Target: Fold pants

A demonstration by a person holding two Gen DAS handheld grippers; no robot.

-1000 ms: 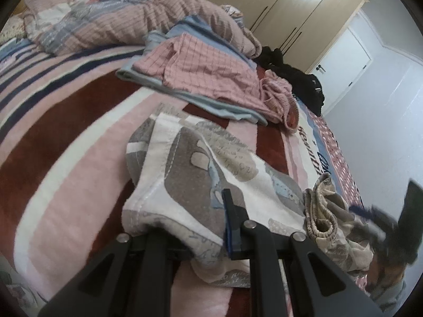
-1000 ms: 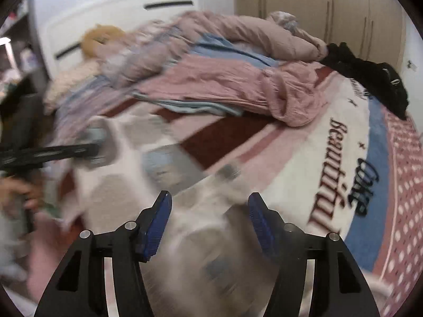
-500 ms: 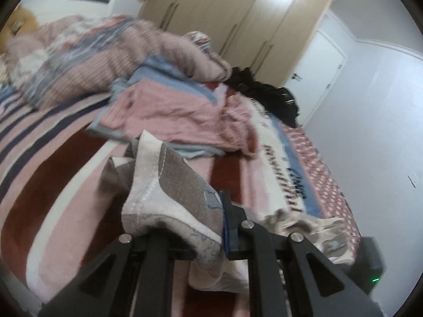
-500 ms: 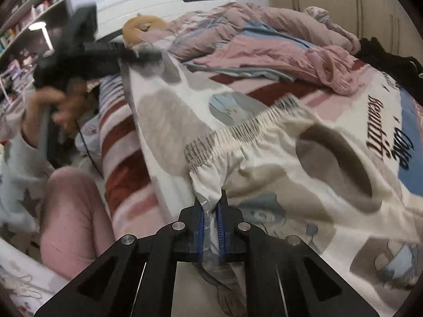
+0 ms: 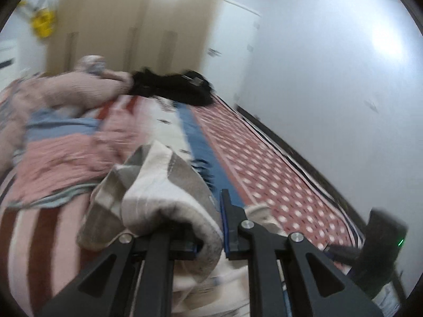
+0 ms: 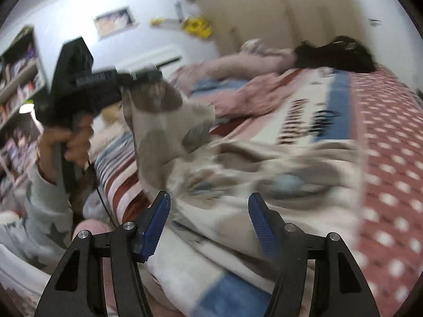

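Right gripper (image 6: 208,222) just reopened, fingers apart above pants (image 6: 238,174) spread on bed (image 6: 383,132), nothing between them, left gripper (image 5: 208,227) clamped on a raised pants fold, pink clothes (image 5: 66,155) beyond, black heap (image 5: 171,89) farthest

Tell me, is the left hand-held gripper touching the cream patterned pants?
Touching. The left wrist view shows the left hand-held gripper clamped on a fold of the cream patterned pants.

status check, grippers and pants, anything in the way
Left gripper shut on the pants, cuff end lifted. Right gripper open, jaws just opened, over the pants but not pinching. Pink clothes heaped just beyond.
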